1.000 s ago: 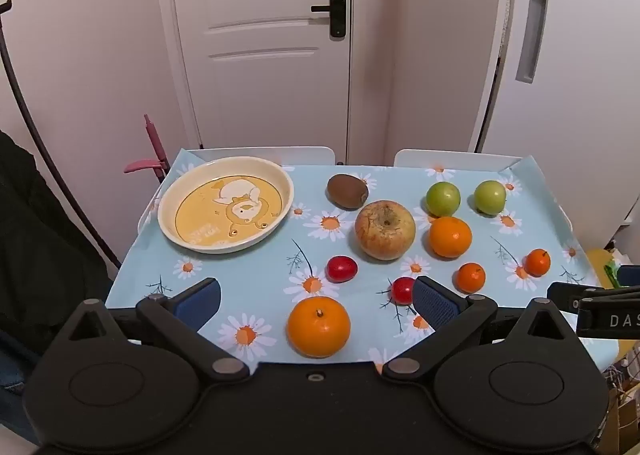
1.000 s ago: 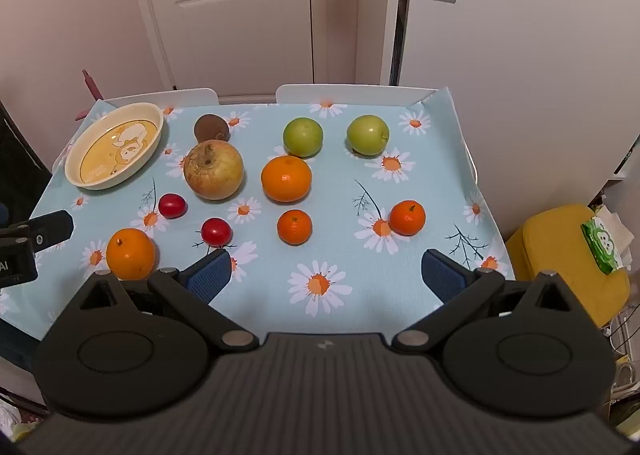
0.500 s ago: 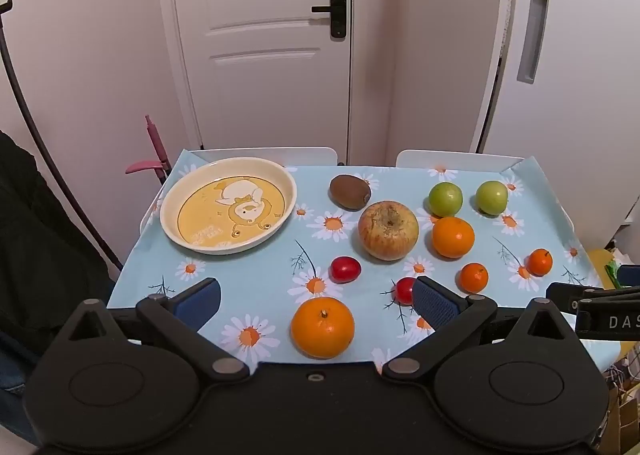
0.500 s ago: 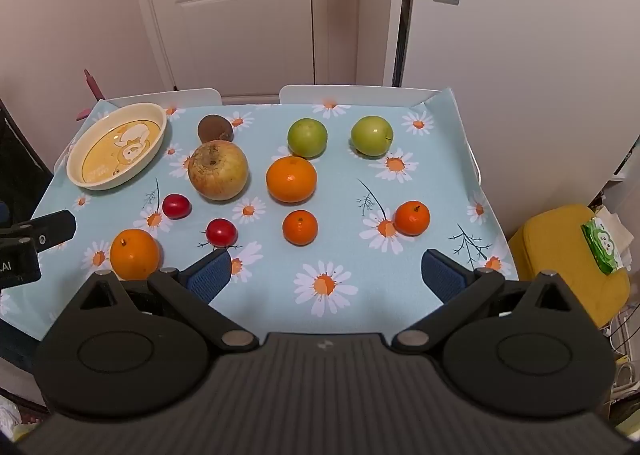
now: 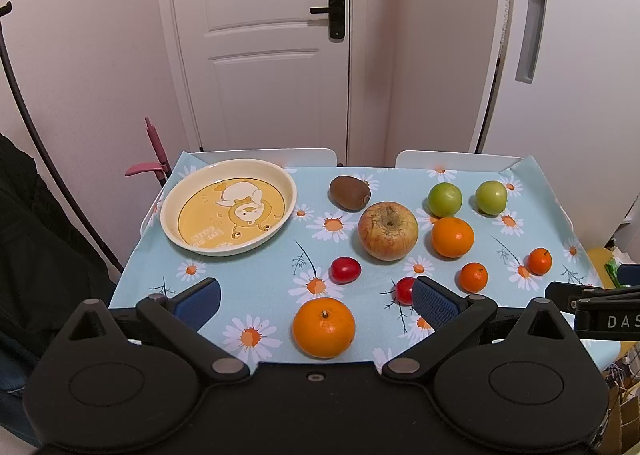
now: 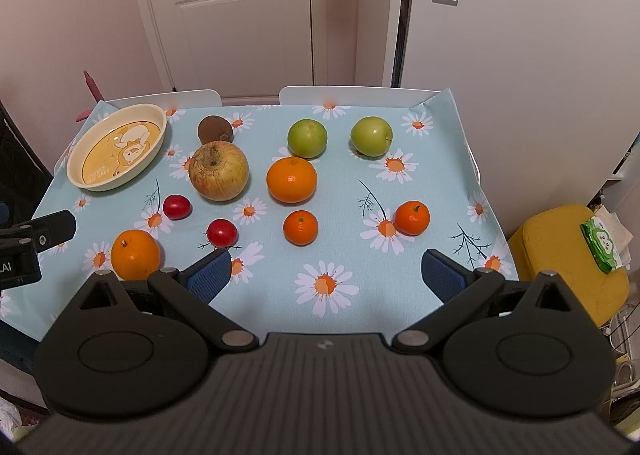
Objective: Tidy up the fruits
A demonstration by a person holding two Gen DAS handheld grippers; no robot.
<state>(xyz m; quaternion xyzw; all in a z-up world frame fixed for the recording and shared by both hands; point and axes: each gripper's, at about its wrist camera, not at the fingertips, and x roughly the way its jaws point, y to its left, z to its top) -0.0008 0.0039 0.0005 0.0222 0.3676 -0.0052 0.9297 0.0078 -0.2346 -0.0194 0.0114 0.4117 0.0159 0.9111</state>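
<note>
**Both grippers released, fruit on cloth**

Left gripper (image 5: 316,301) – jaws wide apart, nothing held; large orange (image 5: 323,328) lies just ahead btwn fingers. Right gripper (image 6: 326,275) – released, over bare cloth; small mandarin (image 6: 300,227) ahead. Dish (image 5: 172,215) far-left, w/o fruit.

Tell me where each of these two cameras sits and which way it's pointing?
Left wrist view: sits on the left gripper, looking forward over the table toward the door; its own open fingers frame an orange, and the right gripper's tip pokes in.
Right wrist view: sits on the right gripper, further right, facing likewise; its open fingers show, plus the left gripper's side.
Both share the plate, the apple and the other fruit.
</note>
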